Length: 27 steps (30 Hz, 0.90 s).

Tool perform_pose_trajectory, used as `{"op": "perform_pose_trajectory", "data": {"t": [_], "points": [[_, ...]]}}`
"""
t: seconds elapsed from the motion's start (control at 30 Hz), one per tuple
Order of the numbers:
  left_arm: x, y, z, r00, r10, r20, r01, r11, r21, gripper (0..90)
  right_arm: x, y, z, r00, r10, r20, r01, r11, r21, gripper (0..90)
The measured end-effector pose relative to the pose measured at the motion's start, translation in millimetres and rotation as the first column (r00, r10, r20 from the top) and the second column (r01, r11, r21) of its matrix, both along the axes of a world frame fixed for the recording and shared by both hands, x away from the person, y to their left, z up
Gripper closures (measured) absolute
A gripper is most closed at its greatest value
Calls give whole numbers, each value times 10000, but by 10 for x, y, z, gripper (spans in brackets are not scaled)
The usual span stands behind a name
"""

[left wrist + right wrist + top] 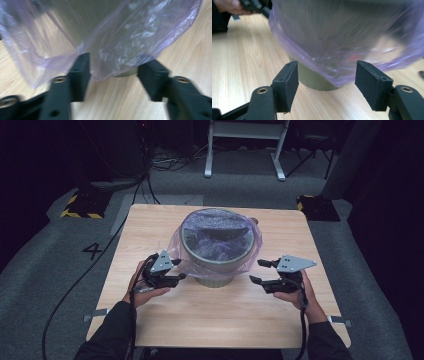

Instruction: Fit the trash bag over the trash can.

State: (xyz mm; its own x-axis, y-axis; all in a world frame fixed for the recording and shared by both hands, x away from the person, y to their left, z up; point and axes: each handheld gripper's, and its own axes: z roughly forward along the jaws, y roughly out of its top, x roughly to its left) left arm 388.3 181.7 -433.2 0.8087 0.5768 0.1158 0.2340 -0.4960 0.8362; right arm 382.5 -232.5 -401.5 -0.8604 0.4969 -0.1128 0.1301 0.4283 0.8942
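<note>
The left gripper (176,270) has its jaws spread, with nothing pinched: in the left gripper view the loose hem of the purple bag (130,47) hangs just in front of the pads, untouched. The right gripper (259,271) is likewise spread and holds nothing, standing just clear of the bag's skirt at about 4 o'clock of the bin (220,257). The left one sits at about 8 o'clock of it. The bin stands near the middle of the table (210,320), toward its far edge, the bag already folded over its rim.

The likeliest trouble is a snag. If either jaw closes on the hem and pulls outward, the thin film could tear or slip off the rim. A one-sided tug might also tip or slide the light bin across the smooth wood.
</note>
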Motion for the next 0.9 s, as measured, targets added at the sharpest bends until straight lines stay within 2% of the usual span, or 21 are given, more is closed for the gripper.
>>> {"op": "perform_pose_trajectory", "data": {"t": [0.1,0.2,0.27,0.33,0.4,0.47,0.5,0.6,0.67,0.7,0.77,0.83,0.9], "points": [[-64,54,40,10000,80,-32,-81,9995,-297,260,-6,-103,168,9995,-258,197,244,9975,661,381],[-102,71,71,10000,0,71,4,9985,-555,221,89,-137,336,9915,-1239,407,1210,9903,677,414],[-113,69,86,9999,-111,101,118,9976,-675,201,200,-154,435,9828,-1820,309,1787,9801,859,417],[-116,52,91,9998,-171,106,179,9965,-811,195,344,-167,514,9797,-2003,-15,1992,9731,1157,415],[-117,22,94,9995,-278,129,288,9961,-838,190,493,-153,561,9753,-2205,-102,2205,9712,902,400],[-112,-6,95,9992,-390,115,398,9962,-780,193,635,-144,572,9749,-2211,-262,2225,9718,777,394],[-109,-14,96,9990,-425,150,435,9964,-726,202,717,-136,563,9756,-2141,-496,2172,9736,703,376],[-87,-52,91,9984,-542,148,551,9961,-694,219,856,-102,507,9766,-1983,-834,2037,9771,619,364],[-75,-77,91,9985,-535,115,542,9962,-678,246,944,-67,445,9790,-1646,-1202,1739,9822,710,379],[-69,-87,94,9985,-532,108,537,9965,-634,259,972,-56,425,9774,-1700,-1257,1792,9816,658,383],[-59,-105,98,9983,-552,172,560,9969,-545,354,1027,-47,389,9750,-1730,-1396,1827,9814,592,459],[-43,-112,101,9980,-585,222,594,9974,-416,412,1074,-38,353,9695,-2053,-1339,2111,9770,310,536],[-17,-115,93,9978,-646,146,651,9970,-426,483,1112,-39,319,9714,-1917,-1403,1983,9796,341,639]]}}
